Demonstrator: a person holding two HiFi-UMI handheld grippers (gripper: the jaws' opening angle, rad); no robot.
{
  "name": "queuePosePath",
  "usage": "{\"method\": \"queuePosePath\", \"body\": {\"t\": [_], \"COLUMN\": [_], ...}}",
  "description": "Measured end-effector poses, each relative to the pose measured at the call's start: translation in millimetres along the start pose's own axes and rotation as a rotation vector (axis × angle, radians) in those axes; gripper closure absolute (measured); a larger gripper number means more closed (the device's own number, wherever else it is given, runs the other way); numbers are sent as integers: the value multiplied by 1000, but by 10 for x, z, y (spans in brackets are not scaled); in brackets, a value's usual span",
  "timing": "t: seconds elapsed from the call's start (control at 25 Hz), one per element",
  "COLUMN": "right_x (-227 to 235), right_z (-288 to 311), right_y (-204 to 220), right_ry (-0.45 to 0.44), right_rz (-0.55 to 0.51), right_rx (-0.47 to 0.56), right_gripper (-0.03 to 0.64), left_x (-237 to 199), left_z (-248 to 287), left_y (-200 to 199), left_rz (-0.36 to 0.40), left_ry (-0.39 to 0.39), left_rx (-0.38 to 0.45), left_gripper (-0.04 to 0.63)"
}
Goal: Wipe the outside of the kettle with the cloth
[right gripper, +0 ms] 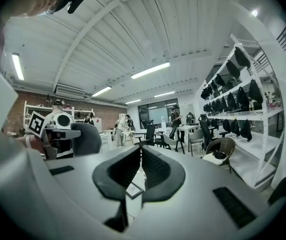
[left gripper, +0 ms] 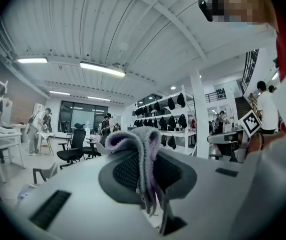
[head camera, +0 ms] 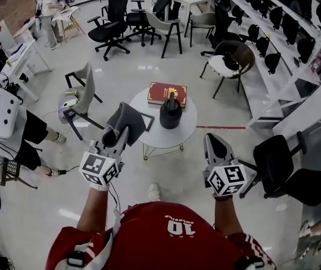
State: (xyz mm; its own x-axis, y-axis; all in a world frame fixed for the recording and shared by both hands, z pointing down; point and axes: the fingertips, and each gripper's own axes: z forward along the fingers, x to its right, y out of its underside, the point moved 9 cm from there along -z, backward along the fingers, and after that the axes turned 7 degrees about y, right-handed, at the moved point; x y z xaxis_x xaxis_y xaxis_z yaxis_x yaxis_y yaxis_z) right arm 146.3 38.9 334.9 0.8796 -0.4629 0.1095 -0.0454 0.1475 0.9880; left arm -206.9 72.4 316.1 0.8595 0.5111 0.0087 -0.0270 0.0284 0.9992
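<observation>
A black kettle (head camera: 170, 114) stands upright on a small round white table (head camera: 149, 142), in front of me in the head view. My left gripper (head camera: 118, 135) is raised over the table's near left edge and is shut on a grey cloth (head camera: 127, 120), which hangs to the left of the kettle, apart from it. In the left gripper view the cloth (left gripper: 137, 144) bunches up between the dark pads (left gripper: 122, 171). My right gripper (head camera: 216, 146) is held right of the table, shut with nothing in it; its pads (right gripper: 158, 169) meet at the tips. Neither gripper view shows the kettle.
A red book (head camera: 167, 93) lies on the table behind the kettle. A grey chair (head camera: 81, 91) stands left of the table, a black chair (head camera: 275, 159) close on the right, a wicker chair (head camera: 233, 58) farther back. Shelves (head camera: 295, 32) line the right wall.
</observation>
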Motion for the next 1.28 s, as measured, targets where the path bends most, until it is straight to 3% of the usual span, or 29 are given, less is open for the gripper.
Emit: {"method": "queuePosePath", "body": {"t": [0.52,0.84,1.28], "right_x": [-173,-387,-343], "right_z": [793,966,1148], "right_y": [21,27,175], "right_ry": [50,63,43], "right_rz": [-7,-42,-51], "right_rx": [-11,-54,-68], "right_gripper": [594,594,594], "left_x": [-830,-1144,-1347], "left_z": [499,560,759], "left_y": [163,328,621], "left_rz": [1,-27,51], "left_ry": [75,98,90], "left_rx": [-6,-16,-53], "left_gripper": [543,543,543]}}
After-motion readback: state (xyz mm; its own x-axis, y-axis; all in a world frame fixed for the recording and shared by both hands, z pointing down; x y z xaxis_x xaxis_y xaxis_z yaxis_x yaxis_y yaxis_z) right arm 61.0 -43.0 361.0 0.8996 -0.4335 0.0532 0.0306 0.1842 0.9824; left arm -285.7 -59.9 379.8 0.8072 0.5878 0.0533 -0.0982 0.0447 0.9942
